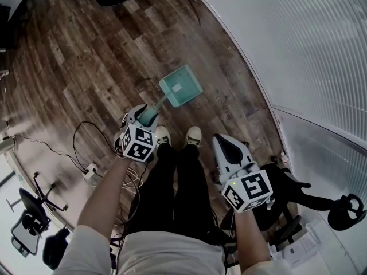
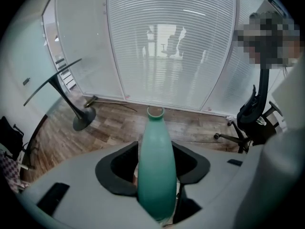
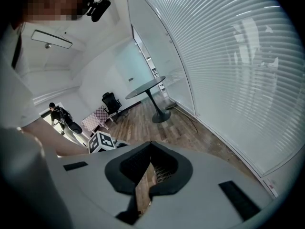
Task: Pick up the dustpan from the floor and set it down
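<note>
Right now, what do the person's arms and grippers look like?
The left gripper and right gripper are pale grey shells with black-lined fingers, each bearing a cube of black-and-white square markers. The right cube shows a small green light. The arms are bare below short pale sleeves.

- Left gripper: light grey shell, black pads, cube with black-and-white square markers.
- Right gripper: identical build, with a green lamp on its cube.
- Clothing: white short sleeves, black trousers, pale shoes.
</note>
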`<act>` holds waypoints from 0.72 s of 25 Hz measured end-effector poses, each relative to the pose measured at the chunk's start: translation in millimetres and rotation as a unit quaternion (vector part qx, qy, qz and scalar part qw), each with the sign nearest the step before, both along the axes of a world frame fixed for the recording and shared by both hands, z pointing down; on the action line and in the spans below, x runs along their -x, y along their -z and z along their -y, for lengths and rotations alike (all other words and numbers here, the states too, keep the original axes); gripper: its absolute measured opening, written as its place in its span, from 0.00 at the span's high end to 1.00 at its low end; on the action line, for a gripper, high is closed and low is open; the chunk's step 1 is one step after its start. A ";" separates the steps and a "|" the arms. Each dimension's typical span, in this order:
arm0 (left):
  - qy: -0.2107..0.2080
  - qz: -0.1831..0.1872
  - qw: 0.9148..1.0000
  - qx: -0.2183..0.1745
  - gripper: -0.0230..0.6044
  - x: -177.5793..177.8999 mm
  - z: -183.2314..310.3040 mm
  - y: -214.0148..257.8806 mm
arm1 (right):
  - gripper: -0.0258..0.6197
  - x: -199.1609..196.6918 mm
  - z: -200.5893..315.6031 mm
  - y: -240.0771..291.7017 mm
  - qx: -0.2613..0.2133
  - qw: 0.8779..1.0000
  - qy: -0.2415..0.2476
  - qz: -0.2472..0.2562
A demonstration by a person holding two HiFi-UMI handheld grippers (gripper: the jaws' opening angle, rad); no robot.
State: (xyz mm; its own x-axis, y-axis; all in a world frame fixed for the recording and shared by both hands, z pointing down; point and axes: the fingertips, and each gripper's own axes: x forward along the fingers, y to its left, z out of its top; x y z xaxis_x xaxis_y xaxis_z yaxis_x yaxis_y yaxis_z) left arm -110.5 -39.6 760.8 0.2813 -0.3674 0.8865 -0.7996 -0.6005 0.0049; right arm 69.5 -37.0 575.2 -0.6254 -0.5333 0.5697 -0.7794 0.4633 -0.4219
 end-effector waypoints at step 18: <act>-0.009 -0.045 0.999 -0.023 0.65 6.2 -13.9 79.9 | 0.92 6.9 -13.5 59.3 -0.029 1.000 0.005 0.000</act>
